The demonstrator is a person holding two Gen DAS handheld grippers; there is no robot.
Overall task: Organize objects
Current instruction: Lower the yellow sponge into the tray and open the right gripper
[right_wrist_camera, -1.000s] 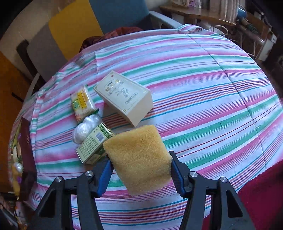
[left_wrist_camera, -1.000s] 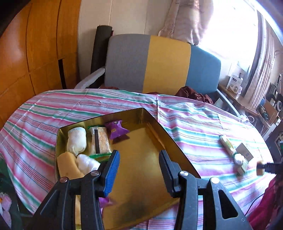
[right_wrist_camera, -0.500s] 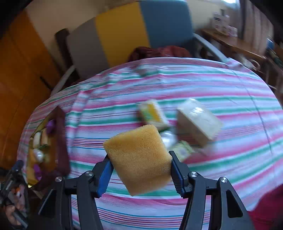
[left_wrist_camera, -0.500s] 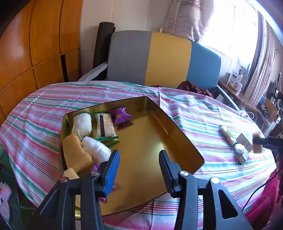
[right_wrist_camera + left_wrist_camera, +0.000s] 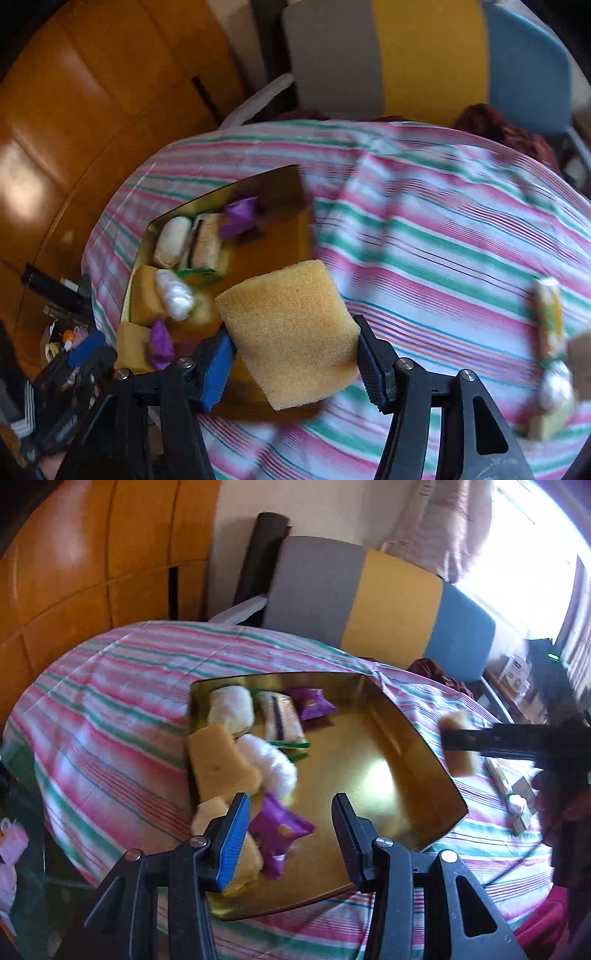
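Note:
A gold tray (image 5: 354, 746) on the striped cloth holds a white roll (image 5: 231, 705), a wrapped bar (image 5: 280, 716), two purple packets (image 5: 312, 703), a yellow sponge (image 5: 221, 764) and a white plastic bundle (image 5: 273, 764). My left gripper (image 5: 291, 834) hovers open over the tray's near corner, above the closer purple packet (image 5: 277, 827), gripping nothing. My right gripper (image 5: 291, 354) is shut on another yellow sponge (image 5: 291, 336), carried above the tray's (image 5: 273, 254) near right edge. In the left wrist view that sponge (image 5: 458, 746) shows blurred, just right of the tray.
Loose items stay on the cloth at the right: a yellow-green packet (image 5: 550, 317), a white bundle (image 5: 554, 384) and small boxes (image 5: 517, 805). A grey, yellow and blue chair (image 5: 369, 602) stands behind the table. Wooden panelling (image 5: 92, 554) fills the left.
The right gripper has swept left with the sponge, from the pile of loose items to the tray's edge, rolling as it went. The left gripper has drifted over the tray's near corner.

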